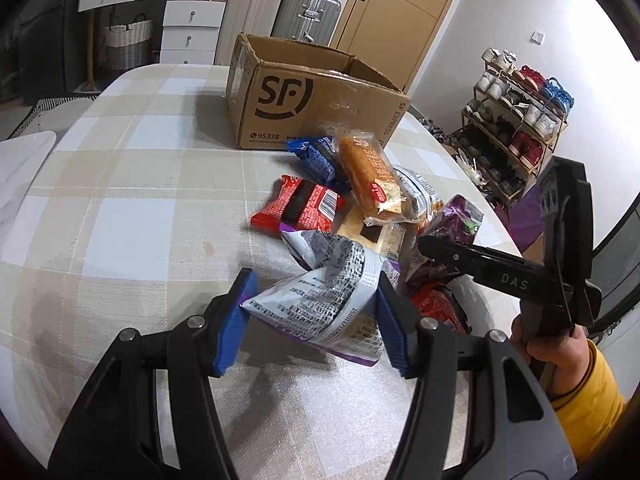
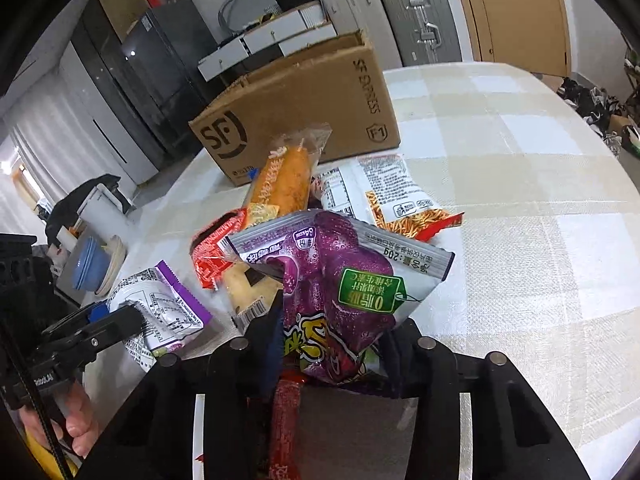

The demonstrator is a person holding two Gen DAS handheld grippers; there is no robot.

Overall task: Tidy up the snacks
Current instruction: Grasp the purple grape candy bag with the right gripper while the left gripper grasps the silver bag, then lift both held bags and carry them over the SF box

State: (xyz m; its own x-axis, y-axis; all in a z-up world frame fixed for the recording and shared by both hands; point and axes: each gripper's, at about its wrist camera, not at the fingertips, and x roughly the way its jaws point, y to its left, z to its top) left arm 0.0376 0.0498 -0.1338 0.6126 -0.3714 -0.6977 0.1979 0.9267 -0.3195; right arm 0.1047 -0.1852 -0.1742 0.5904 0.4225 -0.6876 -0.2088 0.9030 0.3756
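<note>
My left gripper (image 1: pixel 312 320) is shut on a silver and purple snack packet (image 1: pixel 324 300), back side up, just above the table; it also shows in the right wrist view (image 2: pixel 160 312). My right gripper (image 2: pixel 332 332) is shut on a purple snack bag (image 2: pixel 340 280), seen also in the left wrist view (image 1: pixel 452 224). Between them lies a pile: an orange bread pack (image 1: pixel 370 176), a red packet (image 1: pixel 300 206), a blue packet (image 1: pixel 316 156). An open SF cardboard box (image 1: pixel 316 100) stands behind the pile.
The checked tablecloth (image 1: pixel 120 208) covers a rounded table. A shoe rack (image 1: pixel 516 128) stands off the right edge. Bowls and a jug (image 2: pixel 96 248) sit past the table's left side. Suitcases (image 1: pixel 304 12) and drawers stand at the back wall.
</note>
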